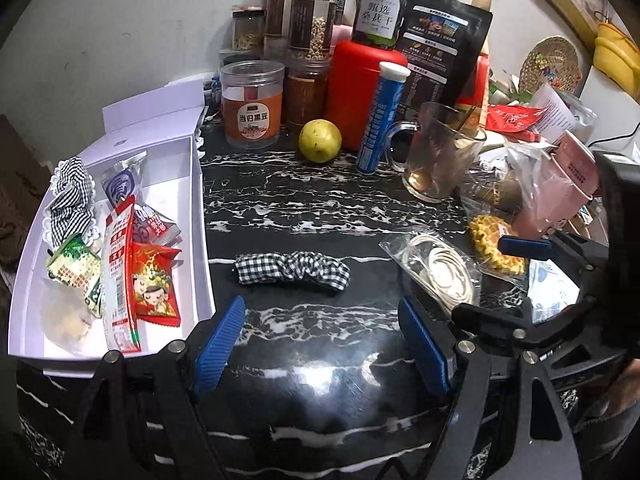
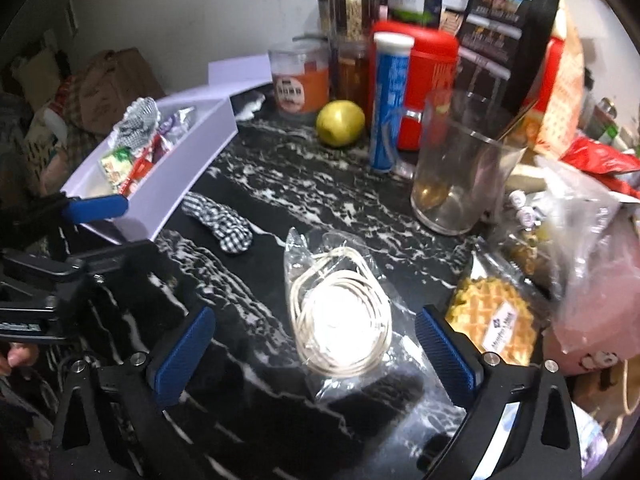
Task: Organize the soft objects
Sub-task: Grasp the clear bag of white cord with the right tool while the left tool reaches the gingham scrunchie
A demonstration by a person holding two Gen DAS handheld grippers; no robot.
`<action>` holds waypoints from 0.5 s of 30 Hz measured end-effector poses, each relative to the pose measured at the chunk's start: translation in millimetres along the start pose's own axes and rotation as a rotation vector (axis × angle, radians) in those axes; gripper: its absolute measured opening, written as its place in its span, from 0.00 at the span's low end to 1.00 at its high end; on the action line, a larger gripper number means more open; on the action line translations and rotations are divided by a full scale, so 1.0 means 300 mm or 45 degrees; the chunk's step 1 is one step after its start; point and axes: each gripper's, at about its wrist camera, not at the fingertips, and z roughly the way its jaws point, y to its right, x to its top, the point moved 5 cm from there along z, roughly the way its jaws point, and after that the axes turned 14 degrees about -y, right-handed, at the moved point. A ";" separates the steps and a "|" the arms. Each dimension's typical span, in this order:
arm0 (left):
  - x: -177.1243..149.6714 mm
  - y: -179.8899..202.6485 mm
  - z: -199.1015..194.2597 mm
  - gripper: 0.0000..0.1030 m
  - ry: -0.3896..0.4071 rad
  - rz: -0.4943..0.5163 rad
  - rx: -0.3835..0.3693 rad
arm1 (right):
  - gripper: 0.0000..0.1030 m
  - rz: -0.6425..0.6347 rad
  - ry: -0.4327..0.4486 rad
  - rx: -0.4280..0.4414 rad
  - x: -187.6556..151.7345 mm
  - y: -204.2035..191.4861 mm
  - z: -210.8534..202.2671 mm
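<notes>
A black-and-white checked scrunchie [image 1: 292, 271] lies on the black marble table, just ahead of my open, empty left gripper [image 1: 322, 346]; it also shows in the right wrist view [image 2: 222, 222]. A white box [image 1: 28, 272] at the left holds another checked cloth [image 1: 72, 200] and several snack packets [image 1: 138, 268]. My right gripper [image 2: 316, 354] is open and empty, its jaws either side of a clear bag of coiled white cord [image 2: 340, 324]. A bagged yellow waffle [image 2: 494, 316] lies just right of it.
Jars [image 1: 252, 106], a red canister [image 1: 360, 92], a blue tube [image 1: 380, 120], a yellow-green fruit [image 1: 320, 140], a black pouch [image 1: 444, 40] and a glass mug [image 1: 438, 152] stand at the back. Plastic bags and a pink item [image 1: 560, 188] crowd the right side.
</notes>
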 end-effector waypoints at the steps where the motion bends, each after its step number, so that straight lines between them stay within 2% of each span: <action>1: 0.008 -0.004 0.006 0.77 -0.002 0.005 0.003 | 0.99 -0.001 -0.012 0.001 0.007 0.003 0.012; 9: 0.076 0.002 0.059 0.77 -0.064 0.127 -0.032 | 0.99 -0.070 -0.171 -0.028 0.056 0.024 0.133; 14: 0.108 0.000 0.087 0.77 -0.088 0.200 -0.003 | 0.99 -0.061 -0.251 -0.007 0.062 0.043 0.189; 15: 0.113 -0.002 0.092 0.77 -0.090 0.211 0.006 | 0.94 -0.051 -0.259 0.003 0.060 0.047 0.199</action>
